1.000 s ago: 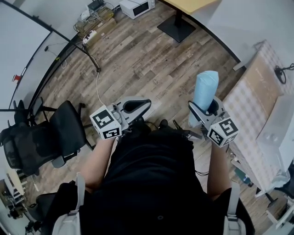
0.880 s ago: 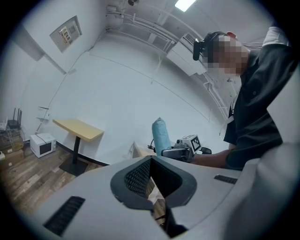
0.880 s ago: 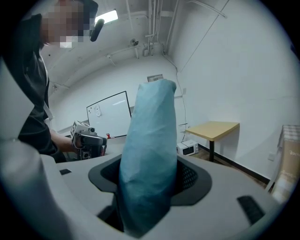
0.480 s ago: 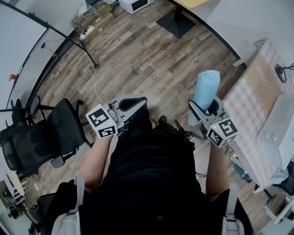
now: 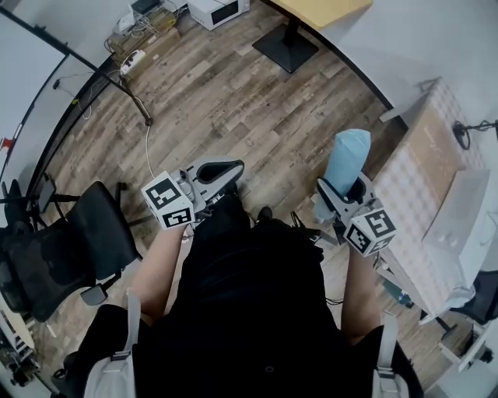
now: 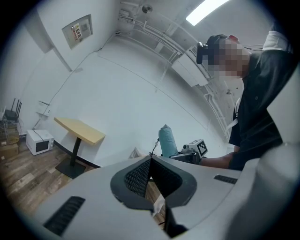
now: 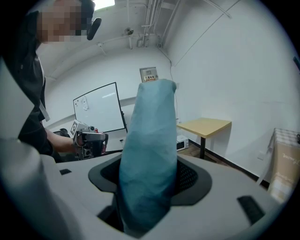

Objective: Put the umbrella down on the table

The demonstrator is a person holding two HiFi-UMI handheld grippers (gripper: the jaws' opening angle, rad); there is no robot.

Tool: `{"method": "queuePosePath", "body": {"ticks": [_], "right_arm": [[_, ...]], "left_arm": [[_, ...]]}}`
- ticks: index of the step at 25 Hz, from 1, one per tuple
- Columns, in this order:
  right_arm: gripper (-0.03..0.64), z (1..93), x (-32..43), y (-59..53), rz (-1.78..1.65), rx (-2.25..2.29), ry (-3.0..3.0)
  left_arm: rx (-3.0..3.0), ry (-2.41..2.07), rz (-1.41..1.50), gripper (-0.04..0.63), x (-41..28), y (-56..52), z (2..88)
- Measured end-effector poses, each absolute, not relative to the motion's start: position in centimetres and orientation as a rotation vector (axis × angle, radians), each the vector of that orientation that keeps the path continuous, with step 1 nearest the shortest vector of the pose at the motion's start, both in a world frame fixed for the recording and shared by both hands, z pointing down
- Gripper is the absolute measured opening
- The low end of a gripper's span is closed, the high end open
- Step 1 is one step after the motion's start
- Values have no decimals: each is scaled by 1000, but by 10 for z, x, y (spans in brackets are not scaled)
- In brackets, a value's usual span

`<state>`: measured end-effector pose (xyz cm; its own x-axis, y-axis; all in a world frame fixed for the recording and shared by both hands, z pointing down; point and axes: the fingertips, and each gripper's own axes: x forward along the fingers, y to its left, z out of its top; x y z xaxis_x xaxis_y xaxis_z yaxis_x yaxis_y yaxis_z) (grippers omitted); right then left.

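Holding umbrella [image 5: 345, 159] upright in right gripper [image 5: 344, 189] | left gripper [image 6: 151, 159] closed, empty | table [image 5: 408, 186], probably the target, edge not reached | set-down pending

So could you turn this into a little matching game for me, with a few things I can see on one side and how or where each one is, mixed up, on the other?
Things:
1. umbrella
2. left tongs
3. office chair
4. microwave

Descriptions:
A. white, sitting on the wooden floor far ahead
B. light blue, folded, gripped in the right tongs
C. shut, with nothing between them
D. black, on the floor at the person's left

Pairs: 1-B, 2-C, 3-D, 4-A
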<state>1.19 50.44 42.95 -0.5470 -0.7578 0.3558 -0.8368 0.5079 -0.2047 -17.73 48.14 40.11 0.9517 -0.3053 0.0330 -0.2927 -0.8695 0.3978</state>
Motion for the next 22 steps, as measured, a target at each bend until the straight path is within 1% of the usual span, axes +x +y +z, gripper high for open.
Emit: {"method": "queuePosePath", "body": {"ticks": [9, 14, 17, 22], "right_arm": [[287, 404, -45, 419, 496, 1371, -2519], [287, 388, -76, 393, 401, 1401, -2484], [287, 385, -71, 393, 403, 1471, -2449], [287, 404, -50, 395, 495, 1570, -2367]], "left_arm": [[2683, -422, -145, 12, -236, 399, 390], [2651, -360, -160, 12, -263, 370, 404], [2621, -308, -152, 12, -260, 361, 414], [2611, -212, -132, 12, -240, 354, 427]]}}
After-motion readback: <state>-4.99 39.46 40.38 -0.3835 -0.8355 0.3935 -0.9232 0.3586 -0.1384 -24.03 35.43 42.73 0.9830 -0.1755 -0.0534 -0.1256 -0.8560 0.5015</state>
